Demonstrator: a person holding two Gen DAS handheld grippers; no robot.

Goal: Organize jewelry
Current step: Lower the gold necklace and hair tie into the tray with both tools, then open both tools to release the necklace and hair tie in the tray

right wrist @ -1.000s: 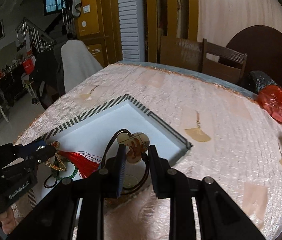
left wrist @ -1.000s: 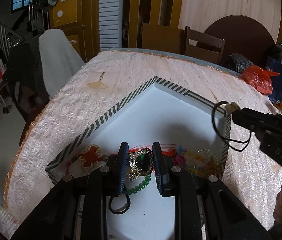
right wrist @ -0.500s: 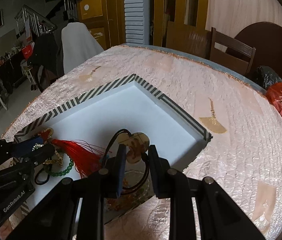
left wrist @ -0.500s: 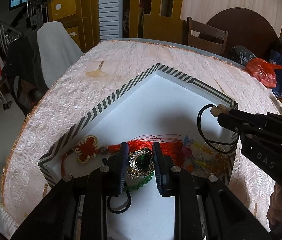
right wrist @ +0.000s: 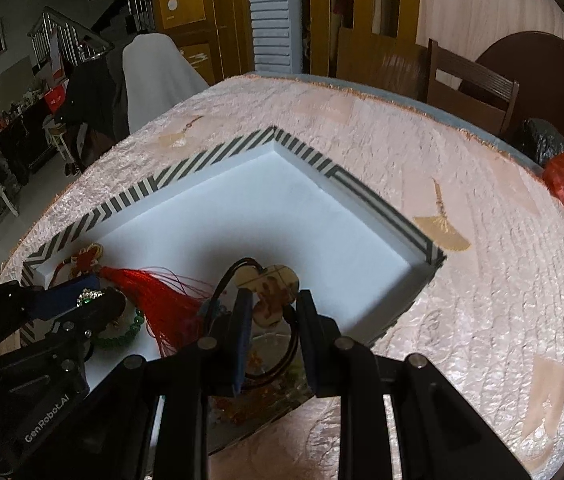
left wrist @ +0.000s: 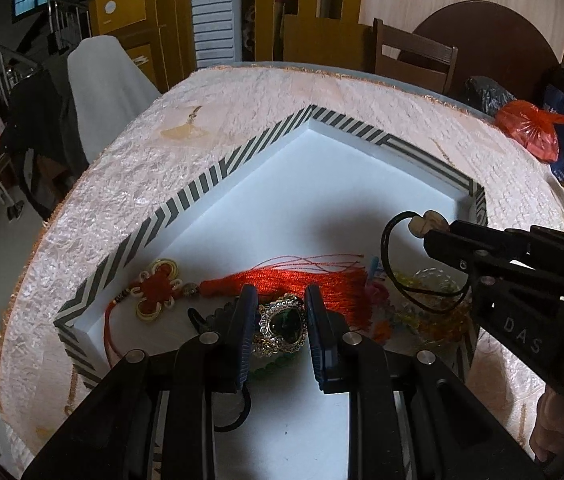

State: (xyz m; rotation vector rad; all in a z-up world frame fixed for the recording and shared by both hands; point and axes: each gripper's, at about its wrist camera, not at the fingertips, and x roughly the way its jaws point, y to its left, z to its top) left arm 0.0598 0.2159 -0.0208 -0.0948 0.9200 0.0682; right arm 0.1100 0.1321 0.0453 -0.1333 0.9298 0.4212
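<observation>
A white tray with a striped rim point(left wrist: 218, 172) point(right wrist: 186, 168) lies on the pink tablecloth. My left gripper point(left wrist: 281, 322) is shut on a gold pendant with a dark green stone point(left wrist: 283, 326), low over the tray's near corner; green beads point(right wrist: 122, 336) hang under it. My right gripper point(right wrist: 270, 314) is shut on a wooden heart pendant point(right wrist: 270, 284) with a black cord point(left wrist: 391, 240), just above the tray. A red tassel with a knot ornament point(left wrist: 282, 280) point(right wrist: 150, 288) lies in the tray between them.
Yellow and clear bead pieces point(left wrist: 429, 292) lie in the tray's right corner. A black hair band point(left wrist: 234, 416) lies under the left gripper. A red bag point(left wrist: 529, 128) and a dark bag sit at the table's far right. Chairs point(right wrist: 469, 80) stand behind the table.
Both grippers have sunk toward the tray with their pendants still held. The right gripper has come in over the tray's right corner.
</observation>
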